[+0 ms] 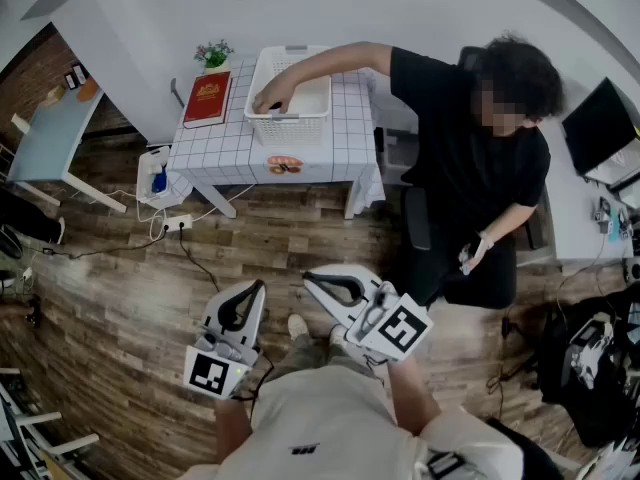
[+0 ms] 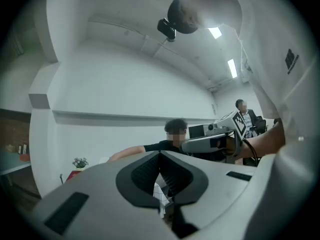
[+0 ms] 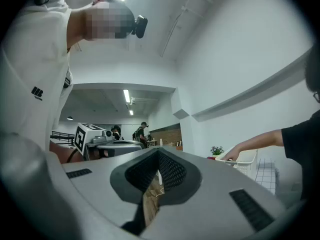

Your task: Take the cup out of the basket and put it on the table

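A white plastic basket [image 1: 288,123] stands on a small table with a white checked cloth [image 1: 225,146] at the far side of the room. No cup shows in any view; the basket's inside is partly hidden by a hand [image 1: 268,101] of a person in black [image 1: 460,138] who reaches into it. My left gripper [image 1: 260,285] and right gripper [image 1: 308,276] hang low by my body, far from the table, both shut and empty. The left gripper view shows its jaws [image 2: 160,154] pressed together. In the right gripper view the jaws [image 3: 159,151] are also together, with the basket [image 3: 246,159] far off.
A red book [image 1: 208,100] and a small potted plant [image 1: 213,54] sit on the table beside the basket. Wooden floor with a power strip [image 1: 176,222] and cables lies between me and the table. A light blue table [image 1: 45,138] stands left, a desk with a monitor [image 1: 600,126] right.
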`<action>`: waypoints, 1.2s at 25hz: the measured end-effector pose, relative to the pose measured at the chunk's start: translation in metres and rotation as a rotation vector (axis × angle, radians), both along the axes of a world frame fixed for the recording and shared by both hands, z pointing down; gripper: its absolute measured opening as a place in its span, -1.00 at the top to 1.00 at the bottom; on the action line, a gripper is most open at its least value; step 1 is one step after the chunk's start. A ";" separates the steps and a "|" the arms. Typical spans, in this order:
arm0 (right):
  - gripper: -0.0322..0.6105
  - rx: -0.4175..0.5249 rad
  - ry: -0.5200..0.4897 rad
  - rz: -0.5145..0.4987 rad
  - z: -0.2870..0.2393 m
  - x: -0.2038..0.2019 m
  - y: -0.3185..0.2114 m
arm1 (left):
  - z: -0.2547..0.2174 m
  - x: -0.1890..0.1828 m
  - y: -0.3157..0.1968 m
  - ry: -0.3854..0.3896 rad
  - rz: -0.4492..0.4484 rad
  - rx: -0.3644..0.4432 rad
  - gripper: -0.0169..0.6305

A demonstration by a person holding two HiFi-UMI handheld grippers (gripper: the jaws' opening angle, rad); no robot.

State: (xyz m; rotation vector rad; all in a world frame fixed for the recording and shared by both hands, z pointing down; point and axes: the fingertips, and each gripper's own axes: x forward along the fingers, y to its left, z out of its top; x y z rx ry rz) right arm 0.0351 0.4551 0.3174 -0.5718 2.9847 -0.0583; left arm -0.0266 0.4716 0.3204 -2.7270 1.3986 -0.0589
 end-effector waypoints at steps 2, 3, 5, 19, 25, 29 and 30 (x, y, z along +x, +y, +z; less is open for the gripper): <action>0.87 0.013 -0.001 0.005 -0.003 0.008 0.013 | -0.002 0.008 0.016 0.004 0.000 -0.006 0.92; 0.87 0.016 -0.001 0.010 -0.004 0.012 0.019 | -0.003 0.011 0.023 0.002 0.001 -0.008 0.92; 0.87 0.023 -0.001 0.025 -0.007 0.019 0.027 | -0.003 0.015 0.033 -0.011 0.004 -0.007 0.92; 0.86 0.057 -0.039 0.123 -0.026 0.045 0.060 | -0.007 0.032 0.058 0.008 0.040 0.013 0.92; 0.86 0.084 -0.041 0.135 -0.034 0.048 0.053 | -0.012 0.039 0.054 0.000 0.041 0.027 0.91; 0.86 0.085 -0.028 0.142 -0.033 0.042 0.039 | -0.011 0.033 0.041 -0.006 0.041 0.020 0.91; 0.86 0.084 -0.022 0.147 -0.031 0.040 0.033 | -0.010 0.030 0.035 -0.006 0.043 0.019 0.91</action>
